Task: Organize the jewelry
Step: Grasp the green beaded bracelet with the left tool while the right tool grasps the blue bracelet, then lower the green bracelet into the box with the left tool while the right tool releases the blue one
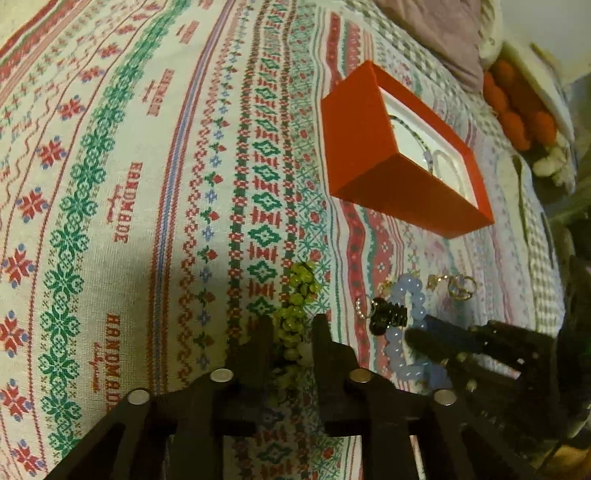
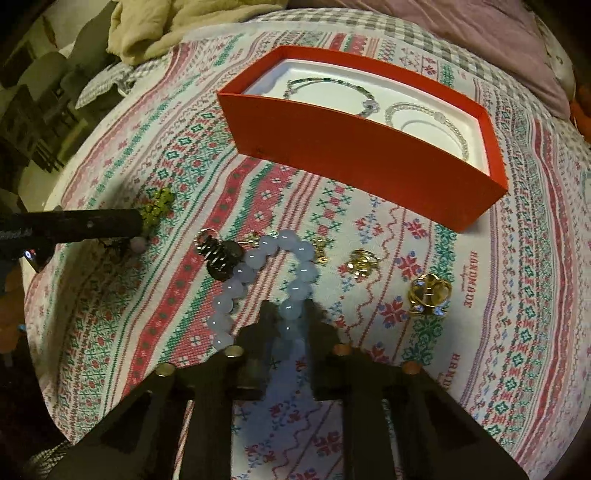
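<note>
A pale blue bead bracelet (image 2: 258, 254) lies on the patterned cloth. My right gripper (image 2: 291, 314) is shut on one of its near beads. A green bead bracelet (image 1: 299, 288) lies further left, and its near end sits between the fingers of my left gripper (image 1: 293, 328). That gripper stands slightly open around it. The red box (image 2: 351, 147) stands beyond; its white tray holds two bracelets. A black claw clip (image 2: 221, 258) rests against the blue bracelet. Gold rings (image 2: 360, 264) and a larger gold piece (image 2: 428, 293) lie to the right.
A knit-pattern cloth (image 1: 129, 184) covers the surface. A cream blanket (image 2: 166, 26) and a mauve cushion (image 2: 498, 44) lie behind the box. Orange pompoms (image 1: 517, 110) sit at the far right edge. The cloth's left edge drops off near dark furniture (image 2: 33, 110).
</note>
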The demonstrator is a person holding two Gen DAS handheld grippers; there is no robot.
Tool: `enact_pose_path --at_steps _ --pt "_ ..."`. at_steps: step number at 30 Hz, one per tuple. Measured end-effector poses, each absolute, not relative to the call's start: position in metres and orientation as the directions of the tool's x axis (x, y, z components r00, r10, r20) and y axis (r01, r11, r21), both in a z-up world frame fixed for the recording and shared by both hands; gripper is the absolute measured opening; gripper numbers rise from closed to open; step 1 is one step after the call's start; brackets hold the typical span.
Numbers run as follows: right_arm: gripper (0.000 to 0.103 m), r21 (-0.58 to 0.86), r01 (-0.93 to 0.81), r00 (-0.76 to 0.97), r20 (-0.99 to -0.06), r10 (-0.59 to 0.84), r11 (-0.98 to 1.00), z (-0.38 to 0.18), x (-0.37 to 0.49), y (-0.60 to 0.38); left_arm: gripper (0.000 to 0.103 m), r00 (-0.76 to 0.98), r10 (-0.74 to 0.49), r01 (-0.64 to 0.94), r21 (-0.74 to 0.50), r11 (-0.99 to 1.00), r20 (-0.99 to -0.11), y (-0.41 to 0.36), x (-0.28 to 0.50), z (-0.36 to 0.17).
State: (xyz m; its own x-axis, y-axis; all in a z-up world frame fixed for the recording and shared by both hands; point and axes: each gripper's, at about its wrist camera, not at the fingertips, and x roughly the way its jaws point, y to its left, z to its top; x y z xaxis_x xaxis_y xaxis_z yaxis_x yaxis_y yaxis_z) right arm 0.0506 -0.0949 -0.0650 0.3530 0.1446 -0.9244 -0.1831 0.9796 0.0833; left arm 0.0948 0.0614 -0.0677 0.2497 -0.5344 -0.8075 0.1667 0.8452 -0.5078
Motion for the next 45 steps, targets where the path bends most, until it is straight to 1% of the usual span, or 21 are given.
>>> enact_pose_path --at_steps 5,10,15,16,17,18,19,24,30,38,45 --pt "0.012 0.103 -0.141 0.339 -0.929 0.146 0.985 -0.062 0.047 -0.108 0.028 0.259 -0.47 0.226 -0.42 0.879 -0.844 0.049 0.085 -0.06" --pt "0.012 0.092 -0.099 0.343 -0.932 0.121 0.991 -0.056 0.043 -0.12 0.029 0.303 -0.334 0.279 -0.251 0.927 -0.893 0.036 0.077 -0.059" --pt "0.012 0.085 -0.071 0.356 -0.929 0.104 0.994 -0.05 0.038 -0.132 0.029 0.335 -0.265 0.296 -0.166 0.941 -0.904 0.026 0.072 -0.06" --pt "0.012 0.085 -0.07 0.359 -0.927 0.104 0.994 -0.048 0.037 -0.134 0.026 0.341 -0.254 0.302 -0.15 0.941 -0.905 0.025 0.071 -0.06" --pt "0.012 0.086 -0.069 0.362 -0.926 0.105 0.994 -0.046 0.036 -0.134 0.017 0.349 -0.243 0.308 -0.134 0.942 -0.905 0.023 0.07 -0.06" --pt "0.012 0.087 -0.07 0.366 -0.924 0.107 0.994 -0.044 0.034 -0.135 0.012 0.353 -0.237 0.311 -0.125 0.942 -0.905 0.022 0.07 -0.06" --pt "0.012 0.089 -0.07 0.369 -0.923 0.109 0.994 -0.043 0.033 -0.136 0.005 0.354 -0.237 0.311 -0.125 0.942 -0.905 0.021 0.07 -0.061" --pt "0.012 0.109 -0.074 0.381 -0.916 0.129 0.991 -0.034 0.022 -0.14 0.004 0.358 -0.247 0.288 -0.145 0.947 -0.901 0.021 0.07 -0.057" --pt "0.012 0.167 -0.067 0.409 -0.895 0.18 0.984 -0.014 0.012 -0.146 0.003 0.385 -0.288 0.294 -0.179 0.939 -0.877 0.023 0.067 -0.038" --pt "0.012 0.178 -0.068 0.474 -0.86 0.189 0.982 0.018 0.007 -0.148 0.003 0.415 -0.354 0.294 -0.245 0.924 -0.838 0.022 0.066 -0.009" --pt "0.012 0.186 -0.057 0.53 -0.827 0.187 0.981 0.042 0.007 -0.153 0.003 0.44 -0.388 0.31 -0.269 0.912 -0.81 0.011 0.068 0.01"
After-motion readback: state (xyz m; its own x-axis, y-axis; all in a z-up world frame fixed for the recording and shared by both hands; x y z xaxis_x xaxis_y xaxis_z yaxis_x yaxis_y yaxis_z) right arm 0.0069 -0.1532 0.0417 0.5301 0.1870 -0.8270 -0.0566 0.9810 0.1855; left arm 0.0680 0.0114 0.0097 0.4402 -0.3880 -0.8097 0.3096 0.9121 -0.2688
